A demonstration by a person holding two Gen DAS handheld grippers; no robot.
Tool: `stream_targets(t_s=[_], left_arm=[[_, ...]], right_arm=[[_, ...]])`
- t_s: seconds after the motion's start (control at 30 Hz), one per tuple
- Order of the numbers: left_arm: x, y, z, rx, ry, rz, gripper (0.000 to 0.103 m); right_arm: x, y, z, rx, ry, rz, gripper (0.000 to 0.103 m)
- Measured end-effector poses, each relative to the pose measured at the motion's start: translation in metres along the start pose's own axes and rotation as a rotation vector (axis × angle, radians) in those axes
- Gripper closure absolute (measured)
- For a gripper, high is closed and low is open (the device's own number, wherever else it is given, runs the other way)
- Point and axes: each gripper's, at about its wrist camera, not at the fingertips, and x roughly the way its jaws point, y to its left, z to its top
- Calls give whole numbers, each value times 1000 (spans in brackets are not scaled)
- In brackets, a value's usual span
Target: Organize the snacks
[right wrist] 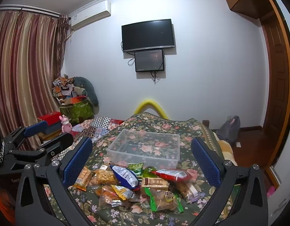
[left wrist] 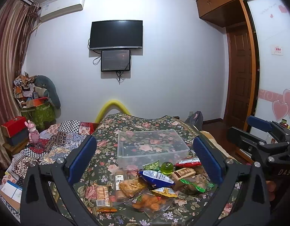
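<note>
A bedroom with a pale wall, striped curtains (right wrist: 26,71) at the left, a wall-mounted television (left wrist: 116,34) at centre and a wooden door (left wrist: 239,71) at the right; in front of me a bed under a dark floral bedspread (left wrist: 107,156).

From my left wrist camera, the left gripper (left wrist: 145,160) hangs above the bedspread with its blue-padded jaws spread wide, grasping nothing. Between its fingers lies the heap of snacks (left wrist: 150,184): at the left an orange cracker pack (left wrist: 102,195), then clear bags of golden biscuits (left wrist: 132,185), a blue packet (left wrist: 156,177) on top at the middle, a green jelly cup (left wrist: 167,167) just behind it, and a red packet (left wrist: 188,161) toward the right finger. Beyond the heap, touching its far edge or just beside it, sits the clear plastic box (left wrist: 152,146), with nothing visible inside but the floral cloth showing through. My right gripper (left wrist: 258,131) shows at the right edge, apart from the snacks.

From my right wrist camera, the right gripper (right wrist: 142,162) is likewise spread wide and holds nothing; the same snack heap (right wrist: 137,184) lies between and below its fingers, the clear box (right wrist: 145,146) directly beyond. The left gripper (right wrist: 48,133) appears at the left, off to the side of the pile.
</note>
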Motion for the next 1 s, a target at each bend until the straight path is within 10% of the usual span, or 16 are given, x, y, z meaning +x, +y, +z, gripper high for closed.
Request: stream_targets(t_s=[1.0], left_arm=[[2, 9, 1, -29, 11, 3, 0]], right_arm=[[0, -3, 0, 18, -8, 5, 0]])
